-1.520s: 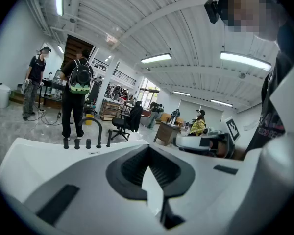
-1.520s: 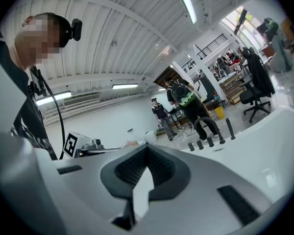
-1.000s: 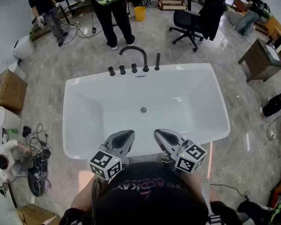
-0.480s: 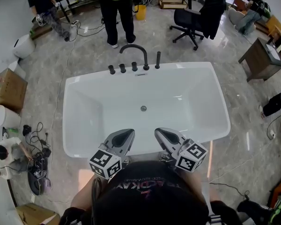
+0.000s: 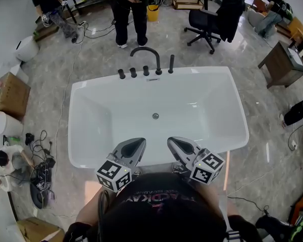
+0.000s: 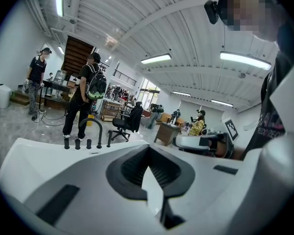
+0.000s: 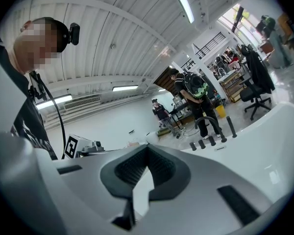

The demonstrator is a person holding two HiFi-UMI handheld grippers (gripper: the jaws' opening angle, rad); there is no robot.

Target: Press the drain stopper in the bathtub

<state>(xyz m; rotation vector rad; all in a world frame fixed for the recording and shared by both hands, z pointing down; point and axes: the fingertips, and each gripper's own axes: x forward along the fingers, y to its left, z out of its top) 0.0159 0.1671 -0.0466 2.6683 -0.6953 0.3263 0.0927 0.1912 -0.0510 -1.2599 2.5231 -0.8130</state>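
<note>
The white bathtub [image 5: 81, 92] lies below me, and its small round metal drain stopper [image 5: 155, 116] sits in the middle of the floor. A black arched faucet [image 5: 146, 54] with several black knobs stands on the far rim. My left gripper [image 5: 134, 146] and right gripper [image 5: 179, 146] hover side by side over the near rim, close to my chest and well short of the stopper. Both are shut with nothing in them. In the left gripper view the left gripper [image 6: 148, 146] points at the faucet [image 6: 90, 131]. The right gripper [image 7: 147, 146] points over the tub rim [image 7: 274, 131].
A person with a backpack [image 5: 131, 9] stands just beyond the faucet. A black office chair [image 5: 212, 19] is at the back right, a cardboard box [image 5: 9, 96] and cables [image 5: 38, 180] at the left, a wooden table [image 5: 283, 59] at the right.
Both grippers have stayed nearly still over the near rim. The person behind the faucet has shifted a little to the right and farther off.
</note>
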